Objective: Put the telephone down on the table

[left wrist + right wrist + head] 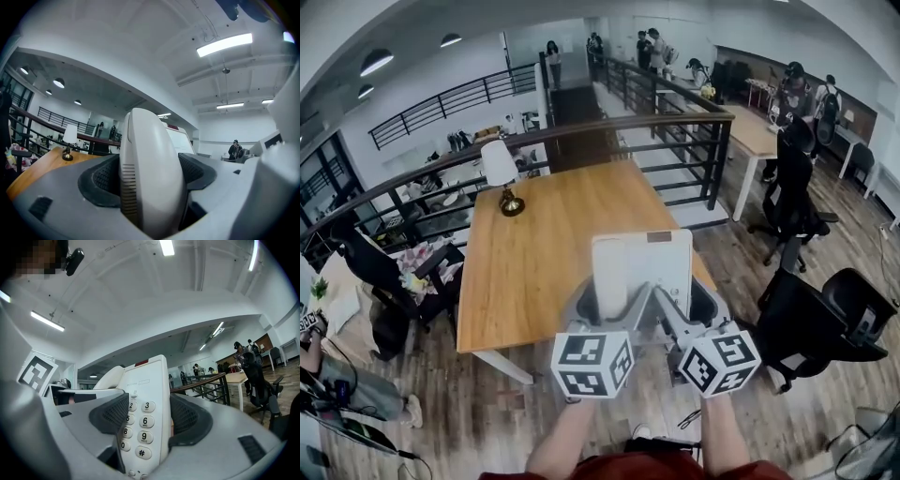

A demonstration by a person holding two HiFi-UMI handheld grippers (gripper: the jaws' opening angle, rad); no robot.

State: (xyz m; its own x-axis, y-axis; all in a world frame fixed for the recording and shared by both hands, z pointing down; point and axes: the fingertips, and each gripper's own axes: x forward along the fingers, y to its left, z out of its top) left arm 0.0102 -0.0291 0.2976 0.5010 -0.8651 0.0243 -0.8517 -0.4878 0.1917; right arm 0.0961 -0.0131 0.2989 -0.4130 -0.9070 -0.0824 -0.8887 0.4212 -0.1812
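Note:
A white desk telephone (642,267) is held up in the air over the near right corner of the wooden table (534,253). My left gripper (602,302) is shut on the telephone's handset (150,178), which lies on the phone's left side. My right gripper (675,302) is shut on the telephone's keypad body (145,418), with the number keys showing between its dark pads (190,420). Both grippers tilt the phone upward, so both gripper views look toward the ceiling.
A small lamp with a white shade (501,172) stands at the table's far left. A black railing (675,131) runs behind the table. Black office chairs (825,314) stand to the right on the wooden floor.

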